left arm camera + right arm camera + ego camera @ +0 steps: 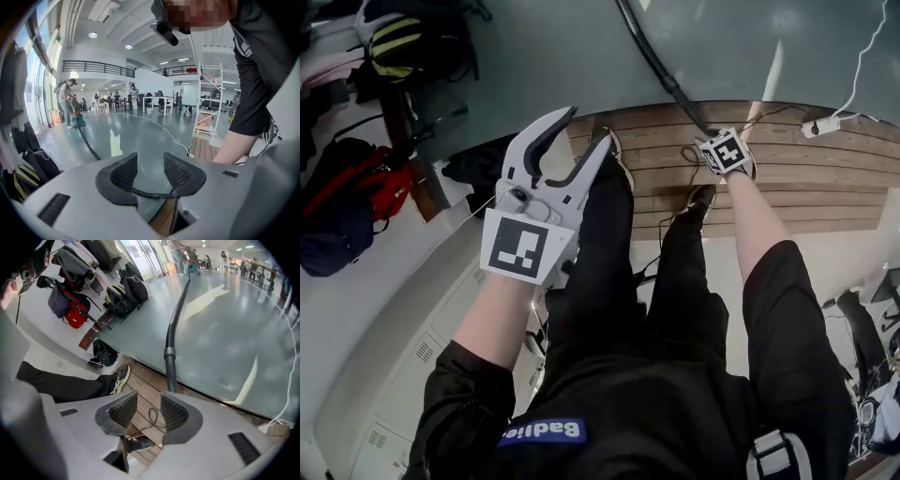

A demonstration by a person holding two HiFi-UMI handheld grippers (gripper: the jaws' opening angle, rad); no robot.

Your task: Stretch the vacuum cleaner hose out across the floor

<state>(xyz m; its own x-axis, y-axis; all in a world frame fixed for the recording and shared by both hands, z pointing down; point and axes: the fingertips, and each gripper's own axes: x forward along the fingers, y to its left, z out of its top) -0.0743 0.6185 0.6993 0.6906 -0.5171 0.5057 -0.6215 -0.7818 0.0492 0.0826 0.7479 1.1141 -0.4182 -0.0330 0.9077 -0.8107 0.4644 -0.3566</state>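
Finds the right tool (pixel 148 401) low over the wooden deck (pixel 806 192), jaws standing partly apart with nothing between them, only a thin black cord (pixel 152 417) looped on the planks showing through the gap. Finds the left tool (pixel 586 129) raised at 10 o'clock in the head view, likewise parted and empty. Places the hose (pixel 174 319) at 12 o'clock from the right jaws, its cuff (pixel 169 353) near the join of deck and grey floor (pixel 225 319), its end reaching onto the deck just ahead of the jaws, the rest running off across the floor toward 12 o'clock, apparently to a vacuum far away. Risks closing on the cord instead of the hose, given the loop lying nearer the jaws than the cuff; would then drag the cord and anything attached. Risks a weak pinch too: with the gap as set, perhaps too narrow for the round body, may ride up over the wall and slip off, so may call for a wider opening first. Could haul the far machine along rather than stretch anything, if tugged hard with the slack gone. Could snag the cuff on the deck's edge when dragged. Could sweep the hose into the power strip (pixel 821 126) and its white lead at 2 o'clock in the head view, or foul the shoe (pixel 121 375) at 10 o'clock of the right jaws. Leaves the task, by this reading, not yet begun.
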